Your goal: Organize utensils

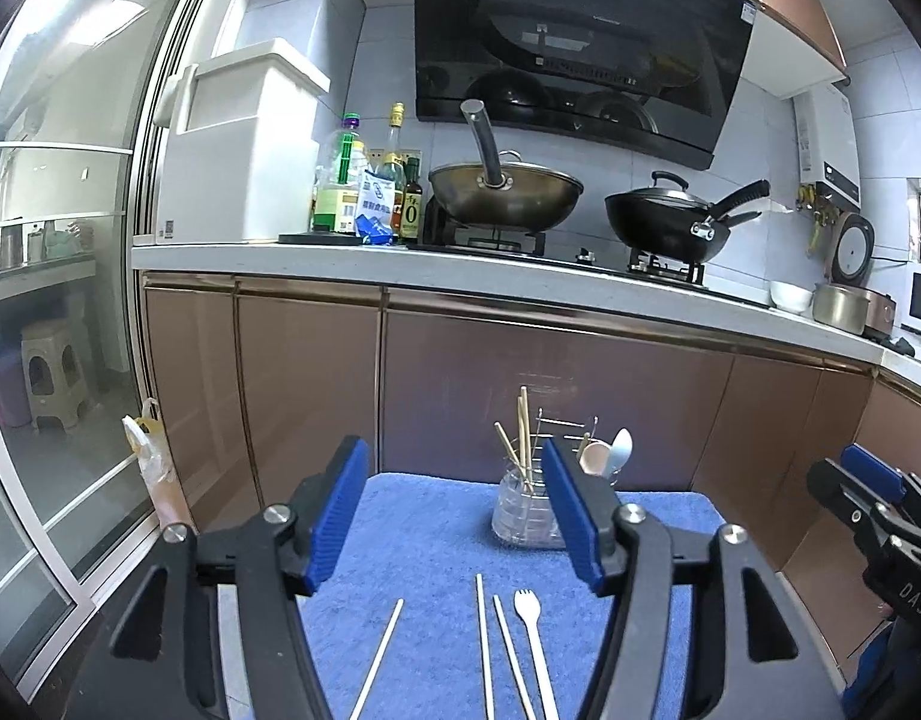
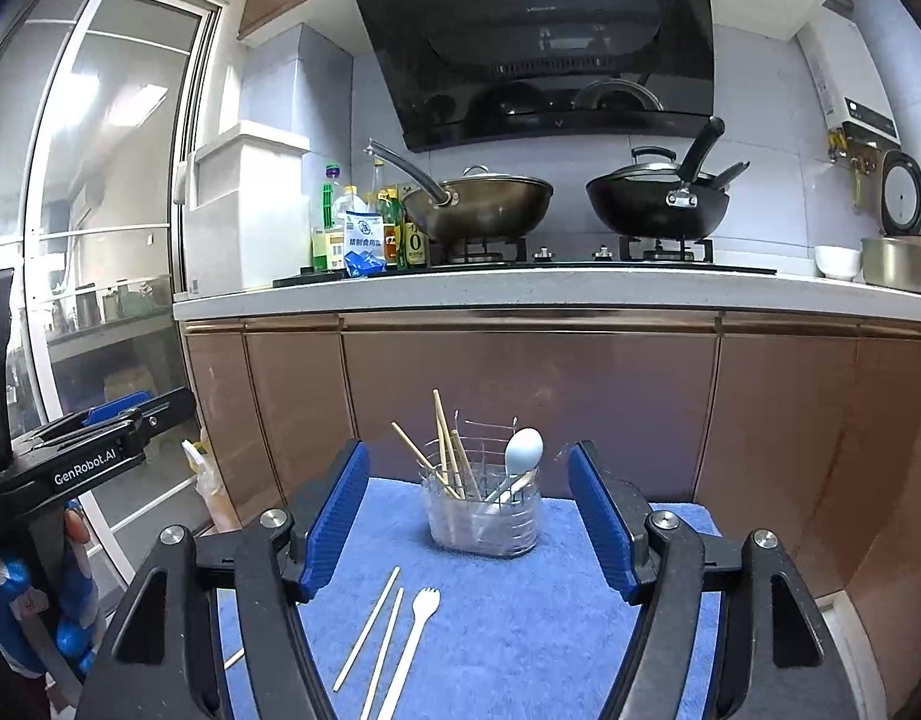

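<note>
Left gripper [image 1: 454, 516] and right gripper [image 2: 466, 519] both hover wide and empty, poised to collect. The clear holder [image 2: 483, 519] already stands chopsticks and spoons upright; nearer than the holder lie 3 chopsticks [image 1: 483, 642] and 1 white fork [image 2: 415, 636], flat on the blue-towelled surface [image 2: 520, 630] before brown kitchen cabinets [image 2: 520, 396].

Blue towel [image 2: 520, 630], white fork [image 2: 421, 618], pale-blue spoon [image 2: 523, 450], clear holder [image 2: 484, 519], ribbed blue jaws.
</note>
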{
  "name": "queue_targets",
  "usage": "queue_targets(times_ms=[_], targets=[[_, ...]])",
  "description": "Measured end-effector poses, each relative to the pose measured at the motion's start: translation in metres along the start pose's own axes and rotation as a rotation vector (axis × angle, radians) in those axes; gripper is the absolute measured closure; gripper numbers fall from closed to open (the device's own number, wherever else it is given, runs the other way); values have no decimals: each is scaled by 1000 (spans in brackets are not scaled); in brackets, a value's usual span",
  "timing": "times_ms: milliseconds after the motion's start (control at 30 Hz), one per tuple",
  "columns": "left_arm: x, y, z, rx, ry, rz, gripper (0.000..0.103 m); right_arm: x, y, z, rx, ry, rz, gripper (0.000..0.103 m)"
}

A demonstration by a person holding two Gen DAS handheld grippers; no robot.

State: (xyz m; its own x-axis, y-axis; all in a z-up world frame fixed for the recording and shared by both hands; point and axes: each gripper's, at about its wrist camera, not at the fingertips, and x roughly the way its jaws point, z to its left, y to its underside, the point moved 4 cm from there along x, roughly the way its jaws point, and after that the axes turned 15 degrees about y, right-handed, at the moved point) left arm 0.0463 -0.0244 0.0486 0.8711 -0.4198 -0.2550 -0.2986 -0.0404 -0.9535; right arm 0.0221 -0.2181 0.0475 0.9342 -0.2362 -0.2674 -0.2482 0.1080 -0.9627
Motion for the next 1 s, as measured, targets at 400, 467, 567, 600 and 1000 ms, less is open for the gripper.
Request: queue_targets(times_ms=[400,467,567,600,1000], targets=[[-5,12,18,-35,-48,34,45,2,14,-9,27,10,35,35],[-4,14,21,-46,-54,39,45,2,15,-9,22,15,37,35],[-4,17,23,-51,-59,40,45,2,18,-9,20,18,42,35],[-4,17,23,-50,-59,40,45,2,18,-10,21,17,44,35],[-6,20,25,-39,-63,46,45,2,26,-15,28,24,59,35]])
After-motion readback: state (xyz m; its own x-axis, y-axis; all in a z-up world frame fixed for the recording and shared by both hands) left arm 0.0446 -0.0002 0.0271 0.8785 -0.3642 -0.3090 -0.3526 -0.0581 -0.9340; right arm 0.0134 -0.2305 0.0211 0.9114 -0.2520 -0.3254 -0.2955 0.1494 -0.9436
